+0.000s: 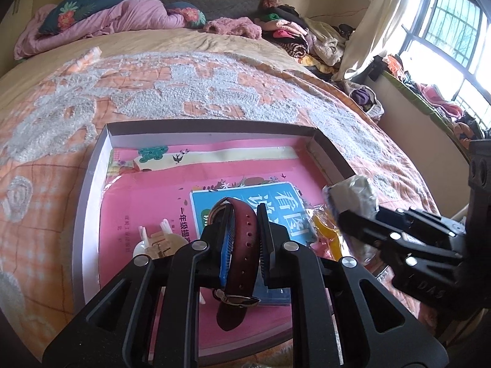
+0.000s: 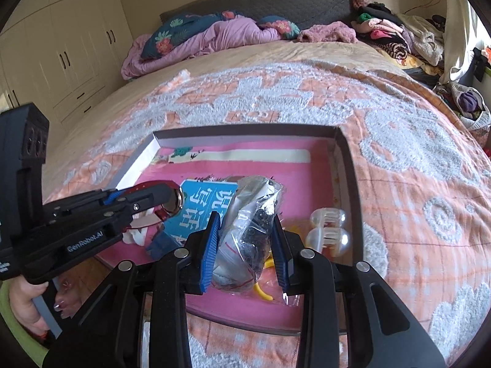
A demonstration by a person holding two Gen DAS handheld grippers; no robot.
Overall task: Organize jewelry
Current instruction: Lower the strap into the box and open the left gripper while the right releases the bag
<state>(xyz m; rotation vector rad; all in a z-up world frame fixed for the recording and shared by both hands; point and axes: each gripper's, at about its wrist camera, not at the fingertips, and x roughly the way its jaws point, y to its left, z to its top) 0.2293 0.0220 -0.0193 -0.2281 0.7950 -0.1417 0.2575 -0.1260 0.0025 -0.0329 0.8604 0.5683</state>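
Observation:
A maroon leather watch (image 1: 242, 245) hangs between the pads of my left gripper (image 1: 242, 214), which is shut on its strap just above the shallow box tray (image 1: 92, 184). In the right wrist view the left gripper (image 2: 159, 196) comes in from the left, with the watch dial (image 2: 176, 202) at its tips. My right gripper (image 2: 248, 224) is shut on a clear plastic bag (image 2: 251, 214) of dark small pieces, held over the tray (image 2: 245, 128). In the left wrist view the right gripper (image 1: 334, 202) holds that bag (image 1: 353, 193) at the right.
The tray lies on an orange and grey quilt (image 2: 399, 122) and holds a pink book (image 1: 147, 196), a blue booklet (image 1: 276, 196), clear hair clips (image 2: 328, 227) and a yellow piece in plastic (image 2: 264, 291). A hand (image 2: 30, 300) holds the left gripper. Clothes (image 2: 392, 36) are piled at the bed's far right.

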